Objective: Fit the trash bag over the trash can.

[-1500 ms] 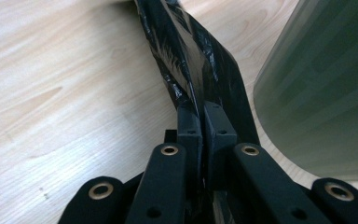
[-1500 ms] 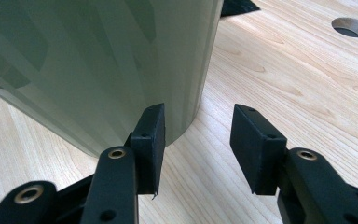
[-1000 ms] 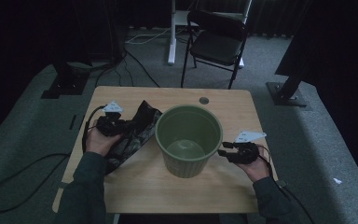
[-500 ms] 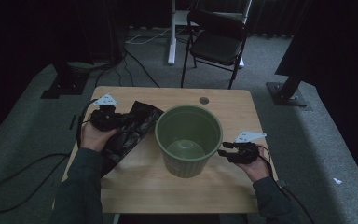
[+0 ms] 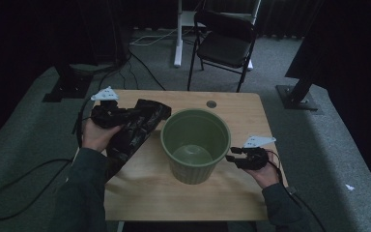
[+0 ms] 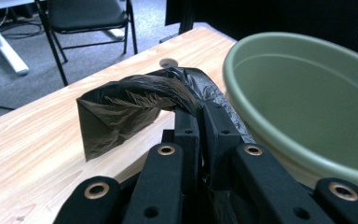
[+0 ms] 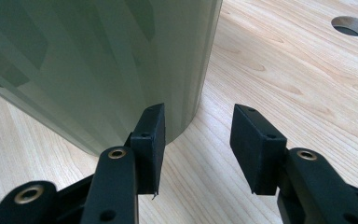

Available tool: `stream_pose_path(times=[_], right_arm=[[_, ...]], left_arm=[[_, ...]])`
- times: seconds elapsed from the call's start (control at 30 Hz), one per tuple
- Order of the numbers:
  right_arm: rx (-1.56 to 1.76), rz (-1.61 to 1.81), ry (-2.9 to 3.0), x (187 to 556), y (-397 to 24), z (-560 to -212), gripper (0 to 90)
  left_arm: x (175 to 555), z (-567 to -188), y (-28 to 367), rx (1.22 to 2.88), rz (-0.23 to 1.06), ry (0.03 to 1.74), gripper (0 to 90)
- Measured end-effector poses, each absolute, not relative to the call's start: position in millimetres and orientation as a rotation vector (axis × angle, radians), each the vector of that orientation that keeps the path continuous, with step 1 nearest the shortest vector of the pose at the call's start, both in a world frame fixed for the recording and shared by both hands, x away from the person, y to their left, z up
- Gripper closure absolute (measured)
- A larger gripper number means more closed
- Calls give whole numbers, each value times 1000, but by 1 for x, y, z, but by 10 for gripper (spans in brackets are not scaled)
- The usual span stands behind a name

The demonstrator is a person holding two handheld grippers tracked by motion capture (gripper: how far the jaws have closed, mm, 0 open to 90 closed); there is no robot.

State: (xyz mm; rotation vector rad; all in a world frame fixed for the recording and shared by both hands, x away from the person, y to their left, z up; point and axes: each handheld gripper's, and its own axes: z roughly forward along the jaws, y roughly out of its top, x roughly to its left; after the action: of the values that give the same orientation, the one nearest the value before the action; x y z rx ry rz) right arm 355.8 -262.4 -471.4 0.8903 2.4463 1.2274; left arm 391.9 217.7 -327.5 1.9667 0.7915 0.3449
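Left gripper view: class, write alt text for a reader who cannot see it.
The left gripper is shut on a crumpled black plastic bag above a wooden table. A green bin stands open just to the right.

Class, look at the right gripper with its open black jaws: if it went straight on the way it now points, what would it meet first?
Probably the ribbed wall of the green plastic bin. The right gripper points at its base edge; one jaw sits just before it, the other faces bare wooden table. Depth is unclear.
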Motion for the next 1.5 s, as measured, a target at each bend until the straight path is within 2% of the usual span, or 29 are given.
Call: stream_pose_path(times=[0.57, 1.5], right_arm=[[889, 1228, 2451, 356, -262, -472, 547], [892, 1224, 2455, 356, -263, -473, 547]], left_arm=[[383, -305, 208, 1941, 345, 712, 844], [369, -289, 188, 1920, 264, 572, 838]])
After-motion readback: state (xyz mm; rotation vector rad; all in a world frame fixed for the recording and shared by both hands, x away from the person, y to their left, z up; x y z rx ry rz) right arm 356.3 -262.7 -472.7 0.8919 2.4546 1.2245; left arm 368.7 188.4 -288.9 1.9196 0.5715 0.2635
